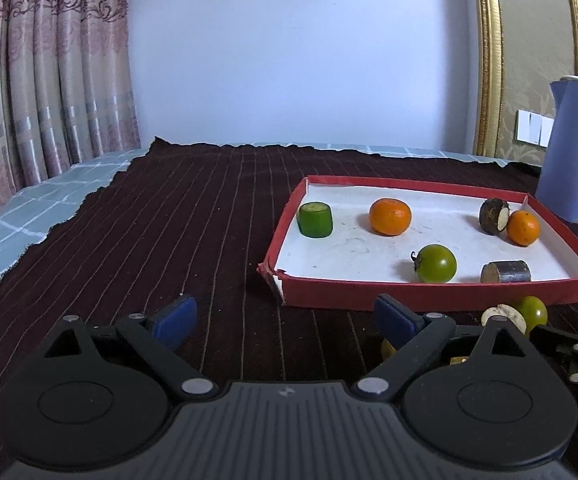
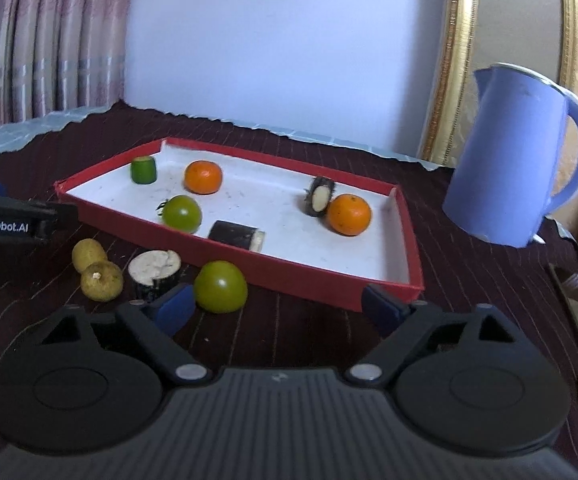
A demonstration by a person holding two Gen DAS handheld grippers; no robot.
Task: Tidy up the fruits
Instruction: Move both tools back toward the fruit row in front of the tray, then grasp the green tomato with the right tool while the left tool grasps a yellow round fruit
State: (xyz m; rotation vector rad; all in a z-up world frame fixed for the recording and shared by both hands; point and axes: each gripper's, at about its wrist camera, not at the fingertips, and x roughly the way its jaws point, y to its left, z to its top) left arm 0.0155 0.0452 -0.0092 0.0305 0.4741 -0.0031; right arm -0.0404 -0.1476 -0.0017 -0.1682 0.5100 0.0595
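Collecting fruit into the red tray (image 2: 373, 292) is partly done: six pieces lie inside, four wait outside on the cloth. The right gripper (image 2: 277, 308) (jaws spread, empty) sits just beside the green tomato (image 2: 220, 286), evidently lining up. The left gripper (image 1: 285, 320) is spread too, holding nothing.
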